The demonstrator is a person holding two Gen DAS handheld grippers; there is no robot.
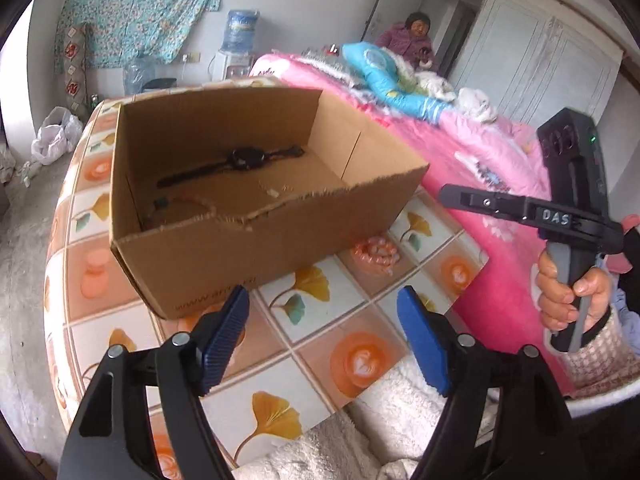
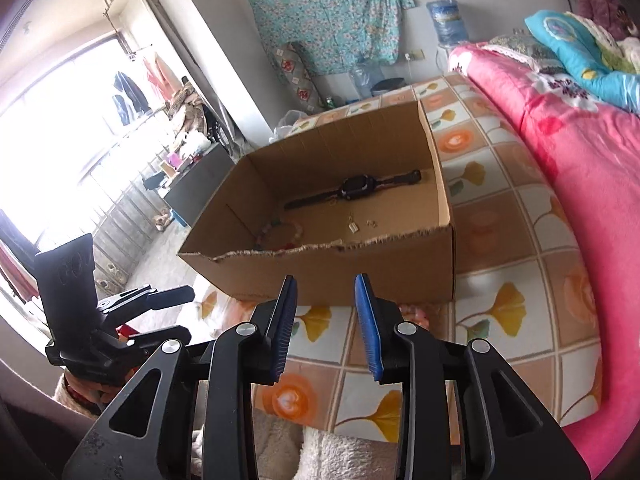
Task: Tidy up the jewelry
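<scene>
An open cardboard box (image 1: 240, 256) (image 2: 240, 276) stands on a table with a tile-patterned cloth (image 1: 308, 344) (image 2: 500, 240). Inside it lie a black watch (image 1: 240, 160) (image 2: 352, 190), a bead bracelet (image 1: 188, 204) (image 2: 280, 232) and some small pieces of jewelry (image 2: 354, 226). A pink bead bracelet (image 1: 376, 254) lies on the cloth just in front of the box's right corner. My left gripper (image 1: 324, 294) is open and empty, near the box's front wall. My right gripper (image 2: 326, 280) also stands open with nothing between its blue pads, short of the box front.
A bed with a pink blanket (image 1: 460, 152) (image 2: 580, 160) runs along the table's right side. A person (image 1: 412, 36) sits at its far end. A water dispenser (image 1: 240, 32) stands behind the table. White fluffy fabric (image 1: 360, 440) lies at the table's near edge.
</scene>
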